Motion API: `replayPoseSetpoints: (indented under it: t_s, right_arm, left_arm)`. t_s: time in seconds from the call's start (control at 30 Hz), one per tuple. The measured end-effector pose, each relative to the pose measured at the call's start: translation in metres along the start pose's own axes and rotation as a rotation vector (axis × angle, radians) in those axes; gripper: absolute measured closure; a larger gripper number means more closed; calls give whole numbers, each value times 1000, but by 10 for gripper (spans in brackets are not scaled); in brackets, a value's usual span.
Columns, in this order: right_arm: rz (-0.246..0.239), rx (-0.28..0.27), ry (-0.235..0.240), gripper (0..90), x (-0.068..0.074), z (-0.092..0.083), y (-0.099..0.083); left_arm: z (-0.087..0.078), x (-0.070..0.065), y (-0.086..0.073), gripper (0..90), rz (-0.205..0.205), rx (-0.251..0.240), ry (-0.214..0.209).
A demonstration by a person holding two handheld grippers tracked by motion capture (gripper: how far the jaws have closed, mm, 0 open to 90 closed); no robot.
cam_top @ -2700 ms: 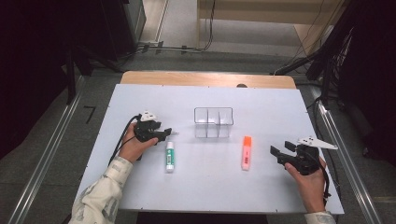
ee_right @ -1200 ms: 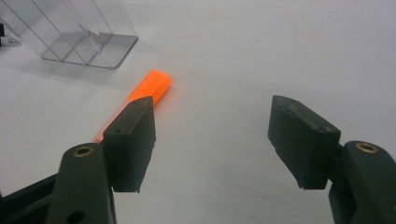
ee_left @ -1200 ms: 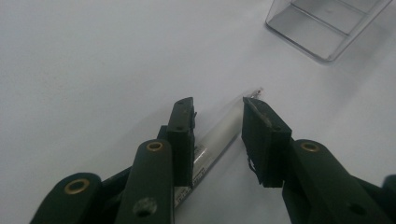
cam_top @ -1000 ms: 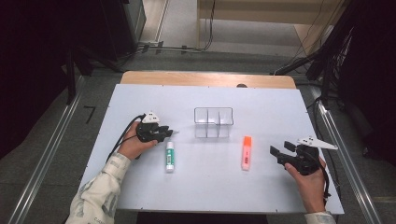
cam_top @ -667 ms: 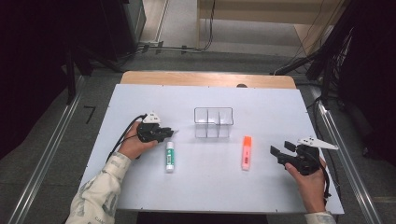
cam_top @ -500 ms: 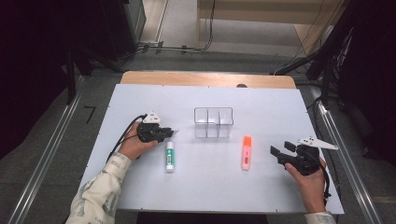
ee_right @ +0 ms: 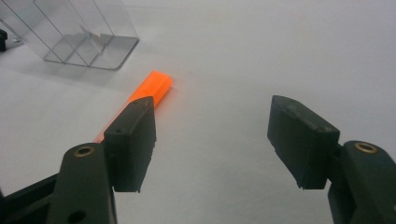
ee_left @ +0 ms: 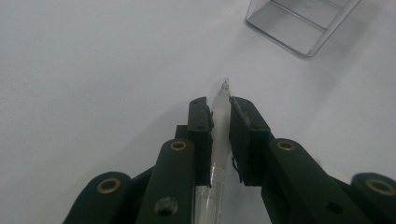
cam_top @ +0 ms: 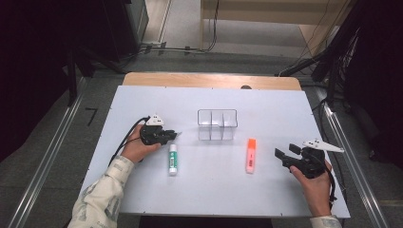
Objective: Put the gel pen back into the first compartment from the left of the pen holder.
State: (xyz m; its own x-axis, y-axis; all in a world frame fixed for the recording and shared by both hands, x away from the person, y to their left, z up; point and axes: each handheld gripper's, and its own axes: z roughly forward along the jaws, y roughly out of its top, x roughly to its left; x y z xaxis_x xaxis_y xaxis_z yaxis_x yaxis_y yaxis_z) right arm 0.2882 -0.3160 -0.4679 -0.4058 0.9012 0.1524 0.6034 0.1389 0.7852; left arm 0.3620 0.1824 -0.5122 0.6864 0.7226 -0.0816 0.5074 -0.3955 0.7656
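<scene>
Two grippers work at the white table (cam_top: 142,99); the left gripper (cam_top: 172,135) rests at the left of the table, its jaws clamped on a thin clear pen (ee_left: 219,121) that runs between the pads with its fine tip poking out beyond them; its jaws have just been closing on that pen; the pen tip sits close over the table surface, left of the clear divided box (cam_top: 217,125) that stands at the middle of the table; a white glue stick (cam_top: 173,159) with a green label lies just near of the left gripper; the right gripper (cam_top: 281,156) is held at the right near side, its jaws spread wide with nothing between them; an orange highlighter (cam_top: 250,155) lies just left of it, near of the box.
</scene>
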Motion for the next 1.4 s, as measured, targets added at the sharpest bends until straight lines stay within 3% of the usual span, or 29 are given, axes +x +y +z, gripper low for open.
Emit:
replayPoseSetpoints:
  t_s: [0.17,0.5,0.77,0.93,1.4]
  right_arm:
    - [3,-1,-1,311,-1,0,0]
    - [7,-4,-3,311,-2,-2,-1]
    - [12,-3,-4,312,-2,-2,-1]
    - [10,-1,-4,312,-2,-1,-1]
    - [8,1,-3,312,-1,0,-1]
  left_arm:
    - [0,-2,0,803,11,1,9]
    - [0,-2,0,816,-4,-5,14]
    - [-6,3,-3,816,-42,-8,30]
    - [-13,5,-1,816,-76,-37,42]
    - [-33,1,11,816,-118,-109,53]
